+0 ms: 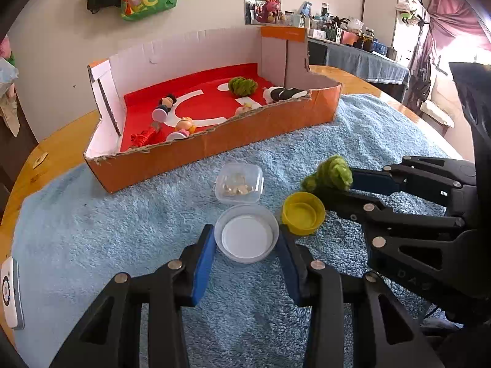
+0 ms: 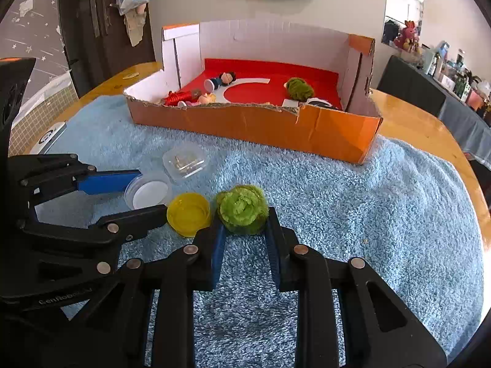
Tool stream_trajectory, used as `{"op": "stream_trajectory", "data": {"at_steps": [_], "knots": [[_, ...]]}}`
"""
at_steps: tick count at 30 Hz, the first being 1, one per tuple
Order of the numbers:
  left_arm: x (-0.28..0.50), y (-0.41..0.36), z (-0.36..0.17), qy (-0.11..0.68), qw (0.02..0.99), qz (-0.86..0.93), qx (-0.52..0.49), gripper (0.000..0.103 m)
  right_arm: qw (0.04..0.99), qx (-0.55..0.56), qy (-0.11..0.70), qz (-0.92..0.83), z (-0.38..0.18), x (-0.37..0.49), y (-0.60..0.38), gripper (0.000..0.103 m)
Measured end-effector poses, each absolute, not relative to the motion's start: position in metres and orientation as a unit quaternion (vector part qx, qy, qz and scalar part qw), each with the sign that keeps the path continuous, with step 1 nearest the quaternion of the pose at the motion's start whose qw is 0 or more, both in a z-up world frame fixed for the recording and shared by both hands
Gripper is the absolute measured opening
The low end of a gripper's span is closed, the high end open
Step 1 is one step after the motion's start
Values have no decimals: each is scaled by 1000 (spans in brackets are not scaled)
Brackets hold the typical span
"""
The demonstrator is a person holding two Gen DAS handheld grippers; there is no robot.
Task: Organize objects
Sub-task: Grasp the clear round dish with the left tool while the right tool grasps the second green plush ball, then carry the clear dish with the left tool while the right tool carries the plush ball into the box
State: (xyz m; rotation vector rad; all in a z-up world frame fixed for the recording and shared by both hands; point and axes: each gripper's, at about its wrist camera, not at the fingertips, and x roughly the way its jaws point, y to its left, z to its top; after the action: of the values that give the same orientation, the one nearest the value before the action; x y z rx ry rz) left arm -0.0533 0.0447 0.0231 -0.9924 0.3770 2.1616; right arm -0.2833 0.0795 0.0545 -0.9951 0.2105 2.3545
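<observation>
A shallow white round lid (image 1: 247, 236) lies on the blue towel (image 1: 122, 230), and my left gripper (image 1: 246, 230) is shut on it, one blue pad against each side of the rim. The right wrist view shows the same lid (image 2: 148, 193) between the left gripper's (image 2: 152, 191) fingers. My right gripper (image 2: 245, 220) is shut on a light green woolly ball (image 2: 242, 208), also seen as the green ball (image 1: 331, 174) in the right gripper (image 1: 334, 184). A yellow cap (image 1: 302, 214) sits open side up between lid and ball.
A small clear square box (image 1: 239, 184) with small pale pieces sits just beyond the lid. Behind it stands an orange cardboard tray (image 1: 214, 150) with a red floor, holding little dolls, red yarn and a dark green ball (image 1: 242, 86). A white device (image 1: 10, 291) lies at the left edge.
</observation>
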Motion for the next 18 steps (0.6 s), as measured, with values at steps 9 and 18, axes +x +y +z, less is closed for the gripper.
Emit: {"op": "stream_trajectory", "data": {"at_steps": [9, 18], "knots": [[-45, 34, 34, 128, 335, 863, -355, 42, 300, -327, 49, 895, 70, -280, 61, 23], [-35, 17, 54, 100, 298, 900, -301, 42, 349, -274, 32, 896, 87, -274, 45, 23]]}}
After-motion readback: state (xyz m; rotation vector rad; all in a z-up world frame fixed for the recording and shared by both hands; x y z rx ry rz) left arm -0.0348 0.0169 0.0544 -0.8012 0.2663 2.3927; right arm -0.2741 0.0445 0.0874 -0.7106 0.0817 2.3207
